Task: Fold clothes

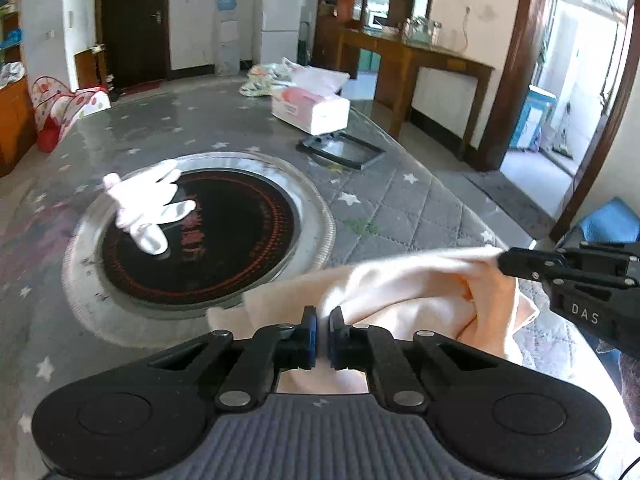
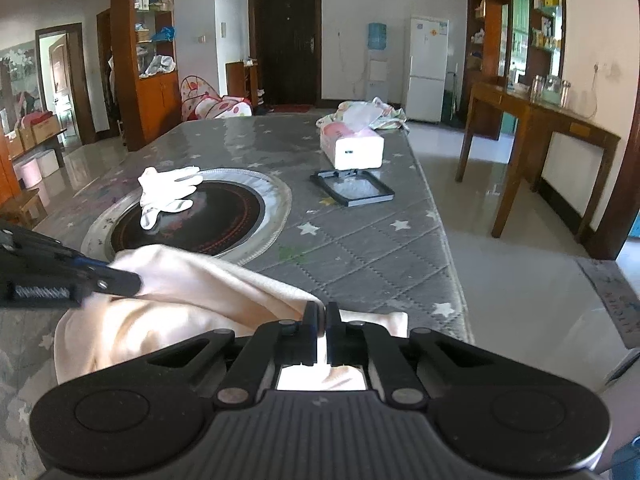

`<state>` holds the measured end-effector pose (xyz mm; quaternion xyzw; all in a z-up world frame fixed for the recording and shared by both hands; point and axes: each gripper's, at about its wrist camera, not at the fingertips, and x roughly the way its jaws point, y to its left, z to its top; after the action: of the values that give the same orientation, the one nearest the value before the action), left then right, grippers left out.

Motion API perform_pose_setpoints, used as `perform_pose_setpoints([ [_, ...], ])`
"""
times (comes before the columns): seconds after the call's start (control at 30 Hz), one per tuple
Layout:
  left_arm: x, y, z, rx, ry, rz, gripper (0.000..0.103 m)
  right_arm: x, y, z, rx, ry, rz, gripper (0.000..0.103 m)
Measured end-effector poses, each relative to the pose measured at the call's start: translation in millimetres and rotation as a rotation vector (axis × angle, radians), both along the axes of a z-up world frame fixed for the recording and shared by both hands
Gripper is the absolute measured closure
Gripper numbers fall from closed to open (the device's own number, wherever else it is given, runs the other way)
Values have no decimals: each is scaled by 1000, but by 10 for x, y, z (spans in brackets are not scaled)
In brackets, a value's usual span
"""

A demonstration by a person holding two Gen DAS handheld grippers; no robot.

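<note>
A pale peach cloth (image 1: 404, 300) lies bunched near the front edge of the grey star-patterned table (image 1: 384, 216). My left gripper (image 1: 323, 320) is shut on one edge of it, with cloth pinched between the blue pads. My right gripper (image 2: 323, 316) is shut on another edge of the same cloth (image 2: 180, 300). In the left wrist view the right gripper (image 1: 500, 258) comes in from the right, its tip on the stretched fabric. In the right wrist view the left gripper (image 2: 136, 280) enters from the left, tip on the cloth. The fabric hangs lifted and taut between them.
A round black cooktop (image 1: 208, 236) with a steel rim is set in the table, with a white glove (image 1: 148, 208) lying on it. Beyond are a tissue pack (image 1: 312, 110), a black frame (image 1: 340, 150) and a bundle of fabric (image 1: 272, 74). The table's right edge drops to tiled floor (image 2: 520, 280).
</note>
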<state>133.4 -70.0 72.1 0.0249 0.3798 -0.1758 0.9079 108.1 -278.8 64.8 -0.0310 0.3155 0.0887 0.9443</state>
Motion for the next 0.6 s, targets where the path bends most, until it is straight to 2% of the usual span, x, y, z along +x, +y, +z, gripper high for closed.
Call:
perform_pose_setpoints([
  [0.33,-774,357,213,0,-58,29,97,-536,-52,187,-11,-36,50,102],
  [0.53,-1233,565,136,-11,-36,52,97,-670,175,336,-4,-63,158,97],
  [0.6,-1371,629,94,-11,-25,60,97,-631,296,366,-18,-73,193,92],
])
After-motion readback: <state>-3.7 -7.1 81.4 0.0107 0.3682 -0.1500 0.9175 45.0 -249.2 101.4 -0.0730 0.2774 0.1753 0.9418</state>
